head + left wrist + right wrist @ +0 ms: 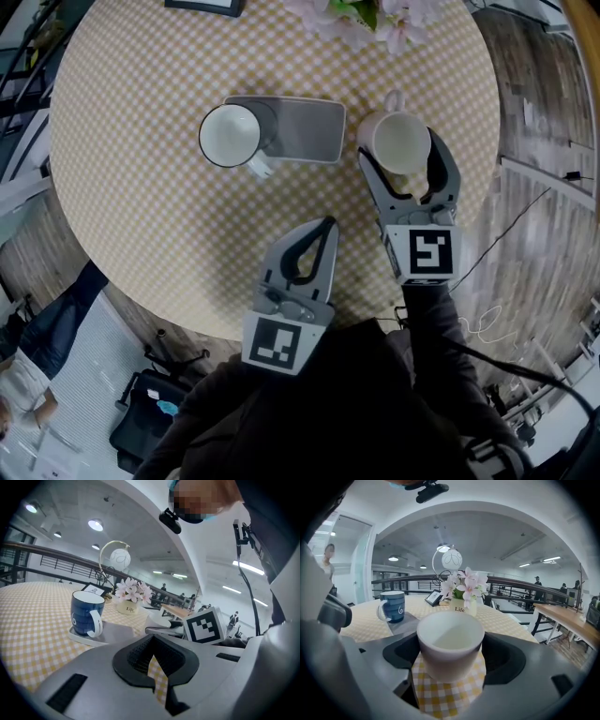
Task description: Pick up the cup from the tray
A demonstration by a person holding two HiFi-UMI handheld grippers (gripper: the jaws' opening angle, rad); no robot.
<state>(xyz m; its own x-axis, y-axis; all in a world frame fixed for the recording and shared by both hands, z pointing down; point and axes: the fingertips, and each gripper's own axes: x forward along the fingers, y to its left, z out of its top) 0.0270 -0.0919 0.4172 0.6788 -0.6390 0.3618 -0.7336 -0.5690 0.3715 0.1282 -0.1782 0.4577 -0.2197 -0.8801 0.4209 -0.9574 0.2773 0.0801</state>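
While the white cup stands between the jaws of the right gripper, it is off the grey tray, just to that tray's right over the yellow checked cloth of the round table. The right gripper view shows the 2 dark pads spread wide and pressed against the cup's left and right sides, with checked cloth showing below the cup's base. Whether the base touches the cloth cannot be told. In the head view the cup's handle points away from the person, toward the far side of the table.

A blue mug with a white inside sits on the left end of the tray, its white handle turned toward the near edge. The rest of the tray is bare.

The left gripper hangs over the near part of the table, apart from the tray and the mug. Its fingers are pressed together at the tips and pinch nothing; only a sliver of cloth shows through the opening behind them.

At the far edge of the table stand a pot of pale pink flowers and a small picture frame
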